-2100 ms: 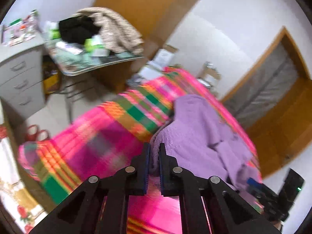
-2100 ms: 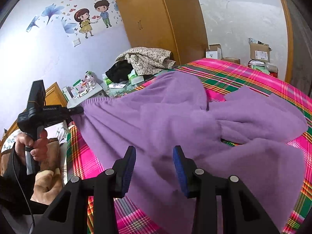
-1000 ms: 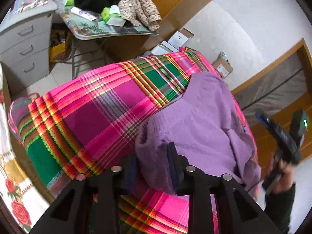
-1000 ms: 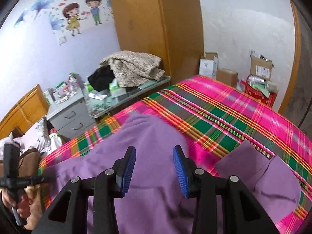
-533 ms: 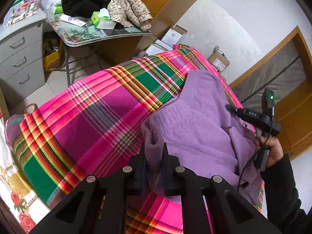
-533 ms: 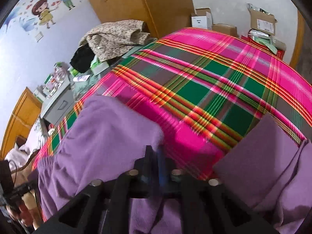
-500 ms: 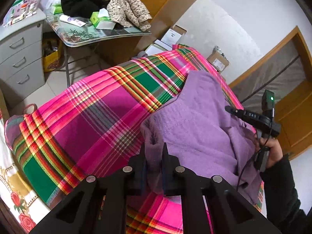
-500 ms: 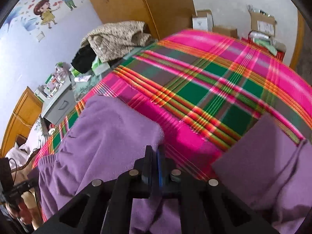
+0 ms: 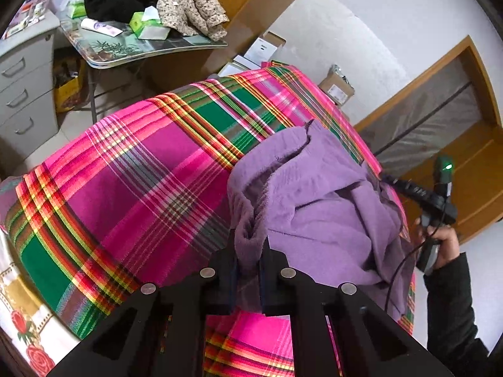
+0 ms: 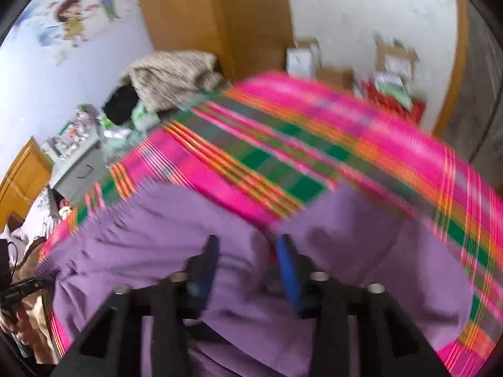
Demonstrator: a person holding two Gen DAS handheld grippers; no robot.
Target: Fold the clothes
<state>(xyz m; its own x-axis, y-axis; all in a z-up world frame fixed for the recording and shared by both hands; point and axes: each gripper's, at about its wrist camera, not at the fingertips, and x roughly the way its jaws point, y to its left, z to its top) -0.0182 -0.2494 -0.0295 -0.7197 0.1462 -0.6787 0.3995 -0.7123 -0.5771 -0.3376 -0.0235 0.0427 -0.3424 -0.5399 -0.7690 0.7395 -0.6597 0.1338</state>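
A fuzzy purple garment lies rumpled on a bed with a pink and green plaid cover. My left gripper is shut on a bunched edge of it at the near side of the bed. In the blurred right wrist view the purple garment spreads under my right gripper. That gripper's jaws are opening; cloth lies between and below the blue pads, but they do not press on it. In the left wrist view a hand holds the right gripper at the garment's far right.
A side table piled with clothes and small boxes stands beyond the bed, beside grey drawers. Cardboard boxes sit by the white wall, with a wooden door frame on the right. A wooden wardrobe stands behind the bed.
The right gripper, shut on purple cloth half a second ago, now has its jaws apart, and its view has shifted and blurred. The left gripper still pinches the garment's edge.
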